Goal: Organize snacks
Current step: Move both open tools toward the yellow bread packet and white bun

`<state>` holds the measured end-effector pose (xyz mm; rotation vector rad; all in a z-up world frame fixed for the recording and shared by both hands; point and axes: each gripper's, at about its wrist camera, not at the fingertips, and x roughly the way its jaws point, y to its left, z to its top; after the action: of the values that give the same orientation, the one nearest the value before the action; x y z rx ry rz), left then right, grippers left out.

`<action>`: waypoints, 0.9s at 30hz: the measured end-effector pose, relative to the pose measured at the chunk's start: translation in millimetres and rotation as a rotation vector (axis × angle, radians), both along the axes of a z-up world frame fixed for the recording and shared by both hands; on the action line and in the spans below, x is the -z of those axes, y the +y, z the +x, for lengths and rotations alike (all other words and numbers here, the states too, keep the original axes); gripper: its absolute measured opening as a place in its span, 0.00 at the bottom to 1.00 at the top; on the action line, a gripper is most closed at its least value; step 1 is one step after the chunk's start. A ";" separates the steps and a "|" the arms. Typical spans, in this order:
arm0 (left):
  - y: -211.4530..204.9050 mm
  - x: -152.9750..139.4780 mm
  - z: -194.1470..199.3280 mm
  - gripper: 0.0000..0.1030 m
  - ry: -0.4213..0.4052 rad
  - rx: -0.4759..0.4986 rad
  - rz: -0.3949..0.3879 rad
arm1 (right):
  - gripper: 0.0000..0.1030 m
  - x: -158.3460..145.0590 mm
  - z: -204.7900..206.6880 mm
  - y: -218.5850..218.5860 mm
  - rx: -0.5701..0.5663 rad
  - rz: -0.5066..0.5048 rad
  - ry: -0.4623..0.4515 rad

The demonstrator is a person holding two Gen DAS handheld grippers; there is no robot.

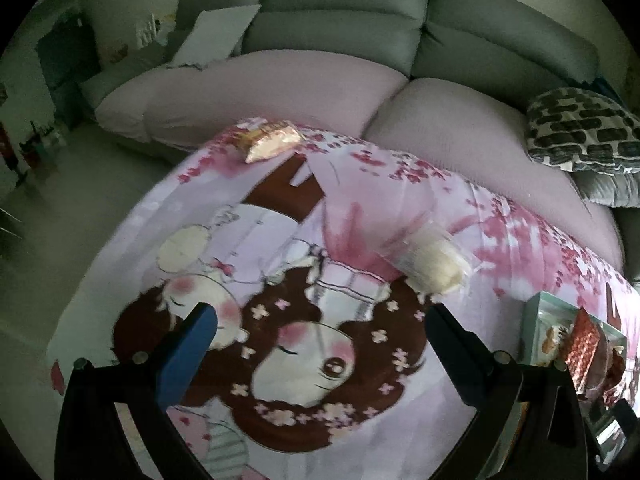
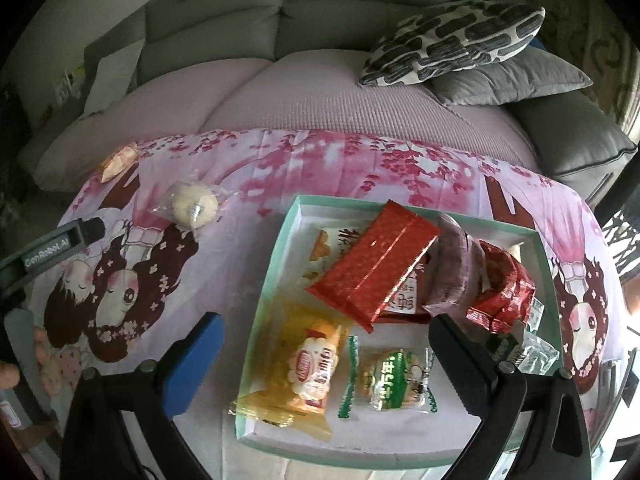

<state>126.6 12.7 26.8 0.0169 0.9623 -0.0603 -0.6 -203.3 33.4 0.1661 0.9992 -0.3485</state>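
A teal-rimmed tray (image 2: 280, 248) on a pink cartoon cloth holds several snacks: a red foil pack (image 2: 372, 268), a yellow pack (image 2: 308, 372), a green-and-white pack (image 2: 388, 380) and a dark red pack (image 2: 504, 288). My right gripper (image 2: 324, 340) is open and empty above the tray's near half. A pale round cake in a clear wrapper (image 1: 432, 264) (image 2: 192, 204) lies on the cloth left of the tray. A peach wrapped snack (image 1: 272, 140) (image 2: 118, 162) lies at the cloth's far edge. My left gripper (image 1: 320, 324) is open and empty, just short of the pale cake.
The tray also shows at the right edge of the left wrist view (image 1: 536, 308). A grey sofa (image 1: 344, 28) with a pink seat cover stands behind the table. A patterned cushion (image 2: 452, 40) and a grey cushion (image 2: 516, 76) lie at its right end. Floor lies to the left.
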 end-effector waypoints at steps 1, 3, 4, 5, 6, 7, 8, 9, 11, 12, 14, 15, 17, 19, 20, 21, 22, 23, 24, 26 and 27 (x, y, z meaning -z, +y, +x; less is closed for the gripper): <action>3.2 -1.1 0.7 1.00 -0.004 -0.002 0.002 | 1.00 0.2 0.9 2.2 -0.001 -0.001 -0.001; 9.9 -2.7 2.2 1.00 -0.007 -0.007 0.001 | 1.00 1.7 3.6 7.8 -0.011 -0.001 -0.001; 13.0 -3.1 2.9 1.00 -0.008 -0.010 0.000 | 1.00 2.4 5.1 10.9 -0.017 -0.002 -0.001; 16.5 -3.4 3.8 1.00 -0.007 -0.011 -0.002 | 1.00 3.0 6.3 14.2 -0.025 -0.003 -0.001; 20.0 -3.7 4.5 1.00 -0.007 -0.011 -0.004 | 1.00 3.3 7.2 16.7 -0.030 -0.005 -0.001; 23.2 -3.8 5.2 1.00 -0.007 -0.008 -0.001 | 1.00 3.4 8.2 19.6 -0.034 -0.005 -0.003; 26.1 -4.1 5.7 1.00 -0.008 -0.008 0.001 | 1.00 3.6 9.2 22.2 -0.038 -0.004 -0.006; 28.6 -4.2 6.2 1.00 -0.009 -0.008 0.004 | 1.00 4.1 10.0 24.6 -0.041 -0.004 -0.007; 33.7 -4.6 7.7 1.00 -0.010 -0.006 0.009 | 1.00 5.4 12.8 29.5 -0.045 -0.011 -0.006; 37.0 -4.7 8.3 1.00 -0.010 -0.007 0.009 | 1.00 5.9 13.4 31.2 -0.046 -0.016 -0.005; 42.7 -4.8 9.3 1.00 -0.006 -0.008 -0.007 | 1.00 7.1 15.8 34.7 -0.045 -0.023 -0.004; 46.1 -4.5 10.5 1.00 -0.001 -0.004 -0.023 | 1.00 7.5 16.7 36.0 -0.045 -0.022 -0.007; 49.7 -3.4 12.5 1.00 0.004 0.000 -0.036 | 1.00 8.7 19.6 38.5 -0.043 -0.015 -0.009; 53.1 -1.4 15.5 1.00 0.011 0.011 -0.043 | 1.00 10.2 23.1 41.3 -0.044 -0.015 -0.006; 54.0 -0.5 16.9 1.00 0.013 0.015 -0.047 | 1.00 11.4 25.8 43.4 -0.043 -0.021 0.001; 55.8 1.1 18.9 1.00 0.019 0.021 -0.059 | 1.00 12.3 27.2 44.8 -0.042 -0.025 0.005; 57.7 2.3 20.5 1.00 0.024 0.025 -0.072 | 1.00 13.2 29.7 47.6 -0.043 -0.034 0.009; 59.3 3.5 22.3 1.00 0.029 0.030 -0.086 | 1.00 13.8 31.4 49.7 -0.044 -0.037 0.012; 61.6 4.4 25.0 1.00 0.033 0.036 -0.098 | 1.00 14.7 33.3 51.9 -0.047 -0.036 0.016; 65.3 5.0 28.9 1.00 0.031 0.045 -0.105 | 1.00 16.8 38.5 56.0 -0.053 -0.024 0.021; 67.6 5.2 31.2 1.00 0.031 0.046 -0.105 | 1.00 17.8 41.2 57.9 -0.056 -0.014 0.024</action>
<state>157.8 80.3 21.6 -0.0592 0.9887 -0.1542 40.7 -145.4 15.6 0.1212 1.0224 -0.3067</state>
